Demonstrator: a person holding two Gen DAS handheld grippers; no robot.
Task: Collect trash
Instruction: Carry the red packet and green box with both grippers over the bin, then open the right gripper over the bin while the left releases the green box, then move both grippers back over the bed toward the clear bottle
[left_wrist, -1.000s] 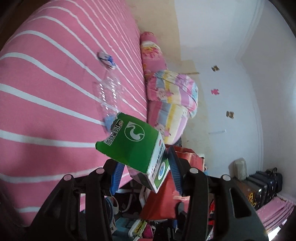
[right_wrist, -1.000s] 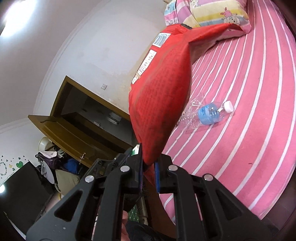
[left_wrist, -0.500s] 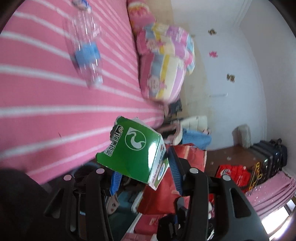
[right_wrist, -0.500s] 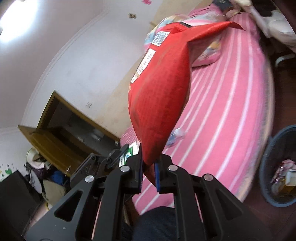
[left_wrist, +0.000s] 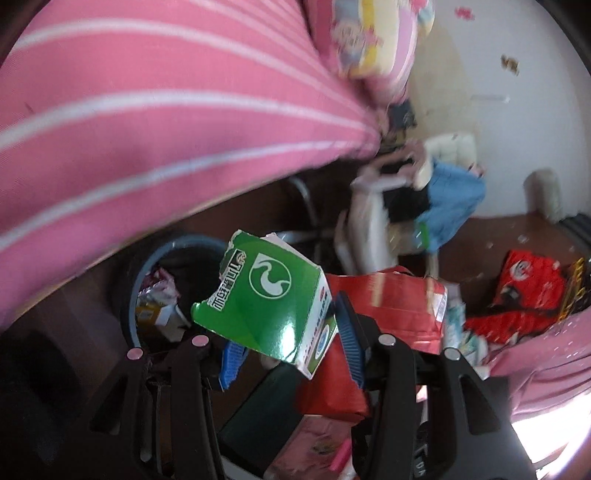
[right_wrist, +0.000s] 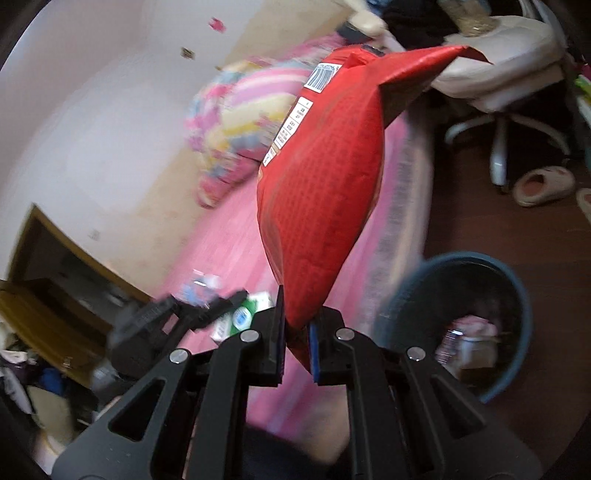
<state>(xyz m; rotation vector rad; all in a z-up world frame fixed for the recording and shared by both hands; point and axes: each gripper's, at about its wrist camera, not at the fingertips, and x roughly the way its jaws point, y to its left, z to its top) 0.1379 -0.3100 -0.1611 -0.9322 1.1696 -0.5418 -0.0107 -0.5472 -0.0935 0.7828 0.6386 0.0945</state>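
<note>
My left gripper (left_wrist: 288, 343) is shut on a torn green carton (left_wrist: 266, 299), held in the air in front of a dark round trash bin (left_wrist: 140, 280) that holds wrappers. My right gripper (right_wrist: 295, 336) is shut on the bottom corner of a red bag (right_wrist: 325, 177), which stands up above the jaws. The same bin (right_wrist: 513, 295) shows at lower right in the right wrist view, on the brown floor beside the bed. The red bag also shows behind the carton in the left wrist view (left_wrist: 388, 302). The left gripper with the carton shows blurred in the right wrist view (right_wrist: 207, 314).
The pink striped bed (left_wrist: 129, 110) fills the upper left, with patterned pillows (left_wrist: 373, 40) at its head. A white swivel chair (right_wrist: 506, 85) piled with clothes and a slipper (right_wrist: 543, 184) stand on the floor. Another red bag (left_wrist: 528, 288) lies at the right.
Both grippers have swung away from the bed top toward the floor. The plastic bottle has left the left view and the trash bin has come into both views. The grips are unchanged.
</note>
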